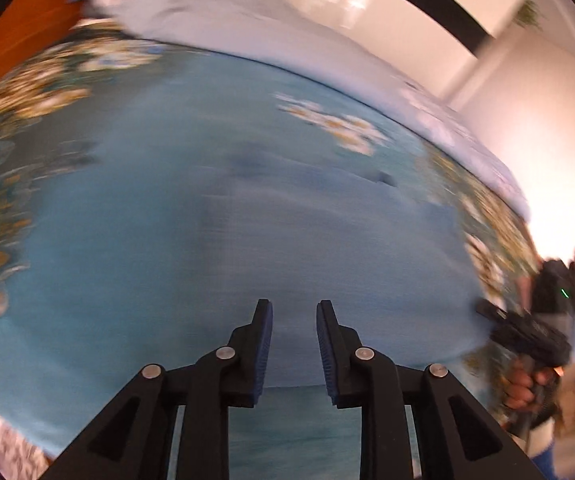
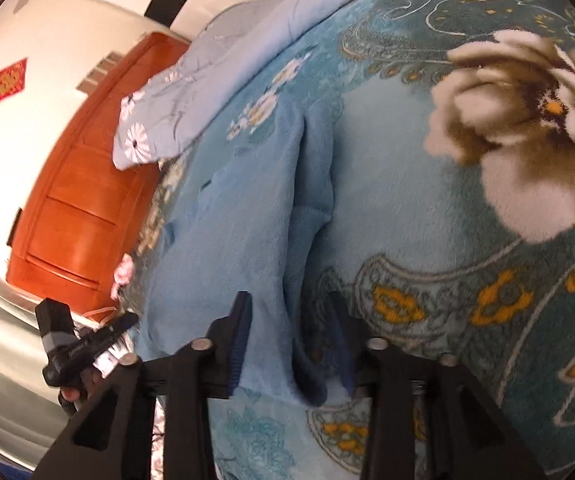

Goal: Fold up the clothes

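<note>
A light blue garment [image 1: 247, 220] lies spread flat on a teal flowered blanket [image 1: 19, 152]. My left gripper [image 1: 293, 308] hovers over the garment's near part, its jaws apart with nothing between them. At the right edge of the left wrist view a hand [image 1: 523, 388] holds my right gripper [image 1: 491, 312] at the garment's side. In the right wrist view the garment [image 2: 239, 216] shows a lengthwise fold, and its near edge lies loose between the spread fingers of my right gripper [image 2: 289, 300]. The pads do not press on it. My left gripper [image 2: 127, 320] shows low at the left.
A pale blue quilt [image 2: 175, 100] with white flowers is bunched along the far side of the blanket [image 2: 467, 312]. An orange wooden panel [image 2: 71, 200] stands beyond the bed's end, against a white wall. The left wrist view is motion-blurred.
</note>
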The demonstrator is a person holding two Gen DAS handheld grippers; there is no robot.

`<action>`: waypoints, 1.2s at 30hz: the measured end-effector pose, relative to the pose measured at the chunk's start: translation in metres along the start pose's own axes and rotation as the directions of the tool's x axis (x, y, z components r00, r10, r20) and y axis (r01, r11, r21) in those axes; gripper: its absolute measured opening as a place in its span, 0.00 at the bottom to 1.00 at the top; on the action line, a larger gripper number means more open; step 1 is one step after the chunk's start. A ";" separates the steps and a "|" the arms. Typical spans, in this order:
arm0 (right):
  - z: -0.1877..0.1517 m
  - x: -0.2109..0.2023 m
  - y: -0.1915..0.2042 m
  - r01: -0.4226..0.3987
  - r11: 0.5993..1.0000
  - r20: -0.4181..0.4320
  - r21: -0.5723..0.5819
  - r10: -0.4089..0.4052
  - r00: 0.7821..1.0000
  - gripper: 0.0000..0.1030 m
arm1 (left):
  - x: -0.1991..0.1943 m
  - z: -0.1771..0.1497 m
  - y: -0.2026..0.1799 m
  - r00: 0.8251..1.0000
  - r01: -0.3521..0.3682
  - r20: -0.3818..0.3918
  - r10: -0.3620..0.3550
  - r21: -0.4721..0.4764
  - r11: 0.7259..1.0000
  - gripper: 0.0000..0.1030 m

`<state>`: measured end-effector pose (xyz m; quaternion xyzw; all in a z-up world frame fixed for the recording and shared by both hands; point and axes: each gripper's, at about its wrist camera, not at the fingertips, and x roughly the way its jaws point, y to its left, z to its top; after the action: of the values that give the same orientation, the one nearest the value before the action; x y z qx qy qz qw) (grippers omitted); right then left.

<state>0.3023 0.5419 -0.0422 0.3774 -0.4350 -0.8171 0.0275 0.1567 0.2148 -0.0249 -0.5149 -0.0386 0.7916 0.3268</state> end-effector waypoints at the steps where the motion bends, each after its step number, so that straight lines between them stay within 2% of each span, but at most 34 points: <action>1: 0.001 0.003 -0.002 -0.010 1.000 0.001 0.012 0.010 1.000 0.39 | 0.010 0.000 -0.013 1.000 0.007 -0.017 -0.006 0.022 1.000 0.25; 4: 0.002 0.008 -0.005 -0.030 0.999 0.011 0.042 0.030 0.999 0.39 | 0.036 -0.009 -0.041 0.997 0.035 -0.077 -0.031 0.054 0.998 0.22; 6: 0.002 0.009 -0.005 -0.044 0.998 0.017 0.045 0.043 0.999 0.25 | 0.050 -0.016 -0.056 0.992 0.057 -0.114 -0.048 0.078 0.995 0.22; 8: 0.004 0.010 -0.002 -0.050 0.998 0.009 0.047 0.050 0.999 0.10 | 0.061 -0.023 -0.068 0.990 0.039 -0.137 -0.023 0.113 0.993 0.22; 10: 0.007 0.012 0.004 -0.044 0.998 0.004 0.047 0.043 0.999 0.07 | 0.071 -0.026 -0.070 0.991 0.009 -0.132 0.007 0.126 0.992 0.22; 15: 0.020 0.007 0.039 0.055 0.998 -0.020 0.002 -0.055 0.998 0.06 | 0.056 -0.030 -0.047 0.991 0.080 -0.107 -0.075 0.040 0.996 0.22; 18: 0.028 0.007 0.071 0.141 0.989 -0.043 -0.052 -0.143 0.989 0.06 | 0.033 -0.039 -0.025 0.994 0.088 -0.068 -0.088 -0.006 0.996 0.22; 22: 0.040 0.015 0.126 0.217 0.961 -0.058 -0.171 -0.230 0.972 0.06 | 0.000 -0.051 0.019 0.995 0.095 0.000 -0.096 -0.098 0.991 0.24; 27: 0.043 0.038 0.203 0.239 0.904 -0.053 -0.354 -0.275 0.960 0.06 | -0.027 -0.059 0.060 0.993 0.098 0.080 -0.085 -0.187 0.977 0.24; 32: 0.009 0.095 0.264 0.209 0.828 -0.090 -0.520 -0.297 0.951 0.06 | -0.039 -0.060 0.091 0.991 0.086 0.122 -0.055 -0.266 0.960 0.25; 34: -0.008 0.131 0.272 0.206 0.804 -0.126 -0.558 -0.327 0.936 0.06 | -0.042 -0.063 0.103 0.991 0.078 0.127 -0.042 -0.295 0.952 0.25; 36: -0.026 0.169 0.269 0.198 0.800 -0.186 -0.566 -0.357 0.915 0.06 | -0.042 -0.066 0.111 0.992 0.070 0.122 -0.033 -0.317 0.946 0.25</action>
<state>0.1223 0.2944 0.0453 0.5276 -0.1201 -0.8378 0.0725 0.1696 0.0859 -0.0667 -0.5134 -0.1988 0.7944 0.2566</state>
